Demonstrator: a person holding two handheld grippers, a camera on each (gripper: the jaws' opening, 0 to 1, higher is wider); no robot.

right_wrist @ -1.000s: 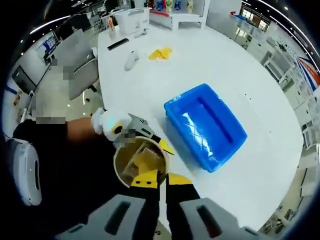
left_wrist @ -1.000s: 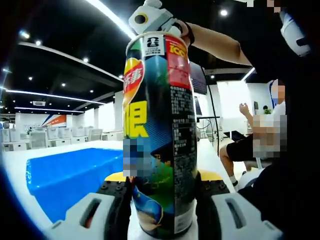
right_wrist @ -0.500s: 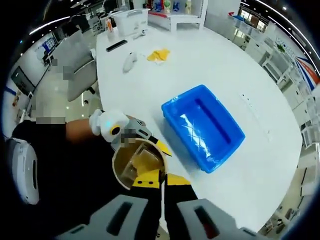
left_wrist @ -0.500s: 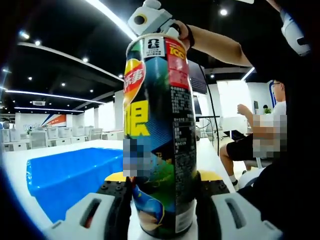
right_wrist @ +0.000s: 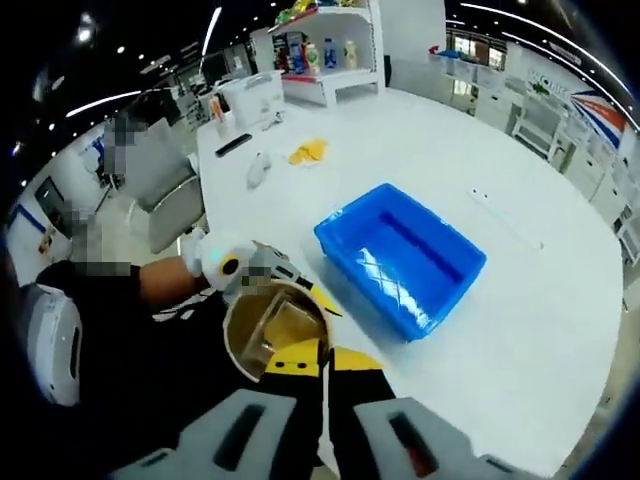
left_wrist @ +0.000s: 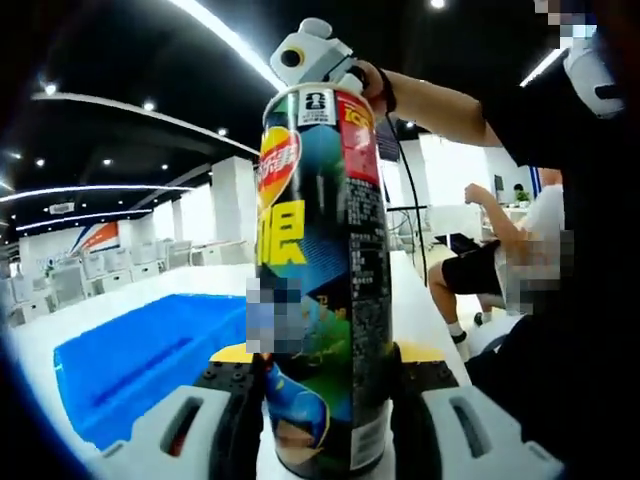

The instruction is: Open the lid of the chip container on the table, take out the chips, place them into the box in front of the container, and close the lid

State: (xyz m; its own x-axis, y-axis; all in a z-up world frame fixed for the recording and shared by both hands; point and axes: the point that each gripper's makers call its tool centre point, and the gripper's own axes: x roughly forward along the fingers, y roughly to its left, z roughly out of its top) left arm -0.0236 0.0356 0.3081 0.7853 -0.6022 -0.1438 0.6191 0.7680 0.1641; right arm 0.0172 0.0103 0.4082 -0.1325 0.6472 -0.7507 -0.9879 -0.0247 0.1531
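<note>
Here the left hand-held gripper [left_wrist: 325, 385] clamps the upright chip container [left_wrist: 322, 270].

We see the chip container [left_wrist: 322, 280] close and side-on from the left gripper view; the right gripper view looks down into it [right_wrist: 275, 330], blue box [right_wrist: 400, 258] at 2 o'clock.

The chip container [left_wrist: 322, 280] reads "乐事", "限" and "100".
</note>
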